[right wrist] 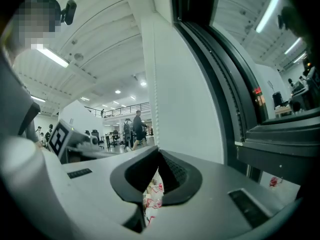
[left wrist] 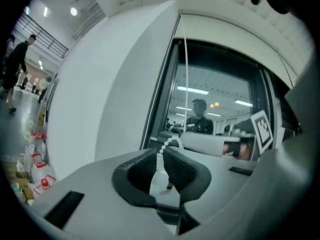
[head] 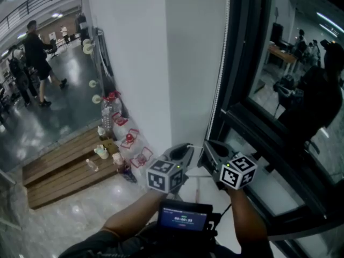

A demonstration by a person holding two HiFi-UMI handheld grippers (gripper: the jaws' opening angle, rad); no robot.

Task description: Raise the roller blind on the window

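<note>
Wooden platform (head: 59, 168) lies beside the white wall (head: 140, 63).

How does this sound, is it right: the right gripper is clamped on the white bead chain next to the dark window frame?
Not quite. It is the left gripper that is clamped on the white bead chain next to the dark window frame. The left gripper view shows the beads running between its jaws. The right gripper, in its own view, is shut with nothing between its jaws.

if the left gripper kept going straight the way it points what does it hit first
The bead chain sits between the left gripper's fingers. Beyond it, probably the right gripper lying across, then the window glass. Depth is unclear.
</note>
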